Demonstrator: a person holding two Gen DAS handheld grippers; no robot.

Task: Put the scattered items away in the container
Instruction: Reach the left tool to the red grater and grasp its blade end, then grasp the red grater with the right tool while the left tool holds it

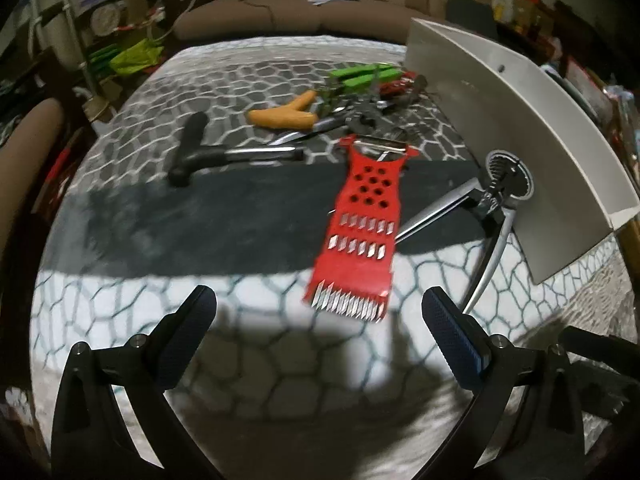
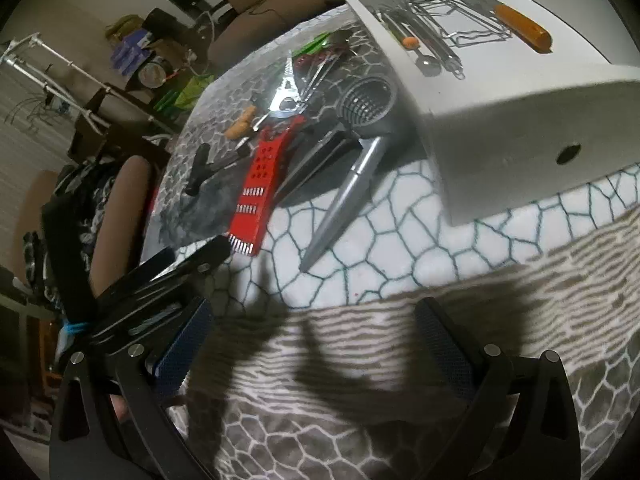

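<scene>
A red flat grater lies on the patterned cloth just ahead of my left gripper, which is open and empty. It also shows in the right wrist view. A silver whisk-like tool lies against the white container. A black-handled tool, an orange-handled tool and green-handled tools lie scattered behind. My right gripper is open and empty, near the table's front. The white container holds several metal utensils and an orange-handled one.
A brown sofa stands behind the table. Cluttered shelves stand at the left. A brown chair is beside the table on the left. The other gripper's body shows at the left of the right wrist view.
</scene>
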